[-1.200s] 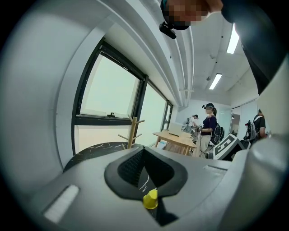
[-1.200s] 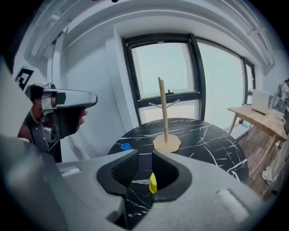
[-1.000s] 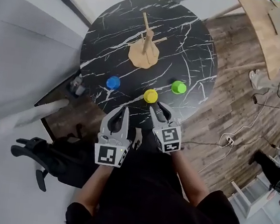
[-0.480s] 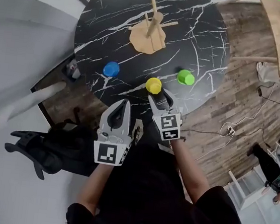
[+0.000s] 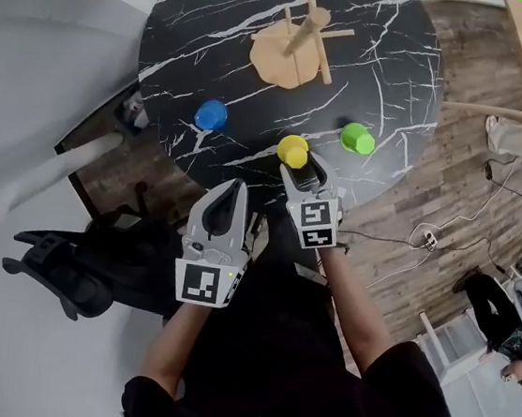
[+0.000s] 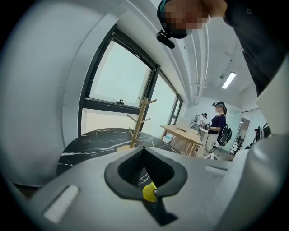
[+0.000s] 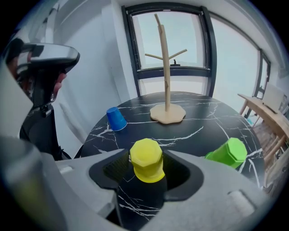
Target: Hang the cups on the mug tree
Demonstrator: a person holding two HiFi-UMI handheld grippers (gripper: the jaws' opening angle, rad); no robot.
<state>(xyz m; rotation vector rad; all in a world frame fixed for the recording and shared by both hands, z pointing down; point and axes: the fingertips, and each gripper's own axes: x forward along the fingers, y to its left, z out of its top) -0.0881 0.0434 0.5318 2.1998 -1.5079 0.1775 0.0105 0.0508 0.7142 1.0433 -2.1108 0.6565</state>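
Head view, clock read from the middle of the round black marbled worktop.

- Mug tree: set near the middle, trunk upright, pegs angled up and outward.
- Yellow cup: placed at 6 o'clock, near the edge. Long axis vertical, flat base up, mouth down on the worktop, so the inside is hidden.
- Blue cup: at 8 o'clock, also turned mouth down.
- Green cup: at 4 o'clock, base up. All three cups are stood on the worktop, well apart from each other.
- Right claw: pointed steeply down at 6 o'clock. Its jaws have just been opening and are spread wide. The yellow cup is framed between them, with gaps seen on both sides and no pad pressed to it.
- Left claw: held off the worktop at 7 o'clock, jaws pressed together, nothing pinched.
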